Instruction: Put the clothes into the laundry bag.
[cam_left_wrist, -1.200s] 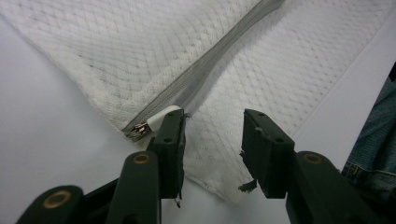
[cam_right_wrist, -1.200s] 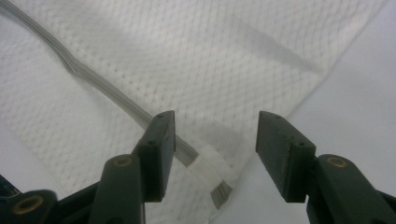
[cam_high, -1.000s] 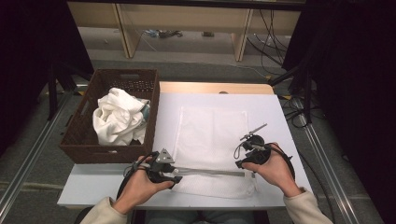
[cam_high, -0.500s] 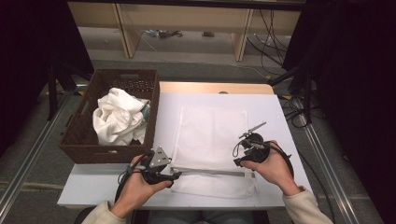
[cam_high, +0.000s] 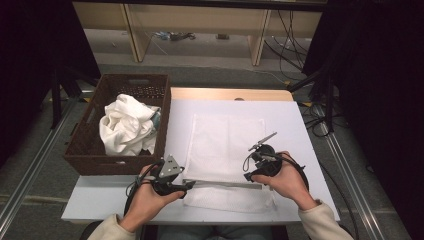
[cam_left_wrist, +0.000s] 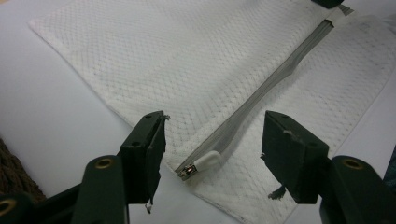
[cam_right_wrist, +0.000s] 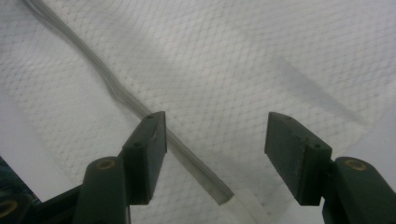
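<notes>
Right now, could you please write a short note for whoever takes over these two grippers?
Left gripper: fingers open, jaws have just been opening, either side of the zipper pull, not pressing on it.
Right gripper: fingers open, jaws have just been opening, over the zipper's other end, holding nothing.
Mesh laundry bag lies flat on the table, its zipper along the near side. White laundry sits in the brown basket at the left.
Done: bag laid out.
Left, probably: work the zipper, move the laundry.
</notes>
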